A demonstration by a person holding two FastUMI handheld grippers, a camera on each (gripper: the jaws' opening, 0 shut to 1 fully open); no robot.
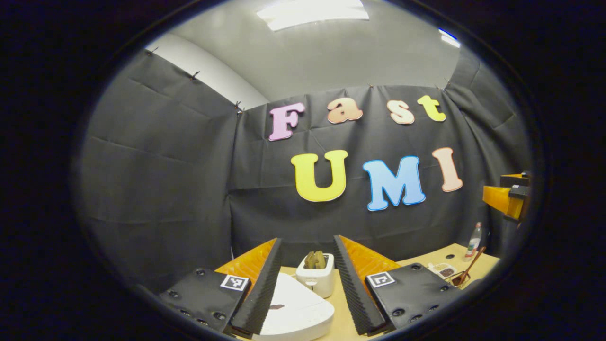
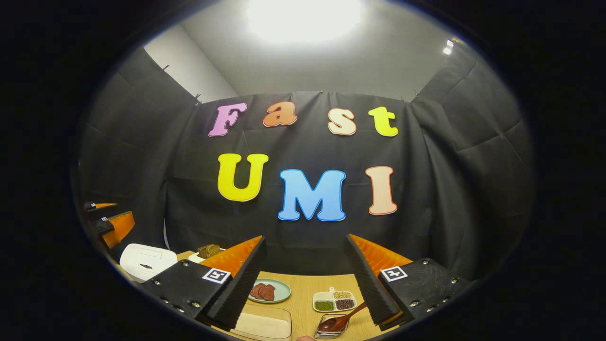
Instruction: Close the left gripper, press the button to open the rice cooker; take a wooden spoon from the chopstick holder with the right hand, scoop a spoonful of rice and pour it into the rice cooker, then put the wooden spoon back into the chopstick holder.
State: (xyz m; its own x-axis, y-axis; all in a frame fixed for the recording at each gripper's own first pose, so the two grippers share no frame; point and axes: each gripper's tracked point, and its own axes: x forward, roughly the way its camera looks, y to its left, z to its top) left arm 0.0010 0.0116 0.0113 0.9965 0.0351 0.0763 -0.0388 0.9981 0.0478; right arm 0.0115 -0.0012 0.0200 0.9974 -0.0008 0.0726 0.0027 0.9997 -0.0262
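Wooden table (image 2: 303, 289): both grippers (image 1: 307, 284) (image 2: 305, 284) hang open. Unclosed, the left's fingers could straddle the rice cooker (image 1: 296, 308) button.

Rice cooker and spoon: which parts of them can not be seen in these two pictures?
- Rice cooker, left gripper view: its front is cut off by the lower edge and its left side sits behind a left tongs finger; the button is too small to tell.
- Spoon, right gripper view: the handle's upper end passes behind a right tongs finger.
- Holder: cut off by the edge.
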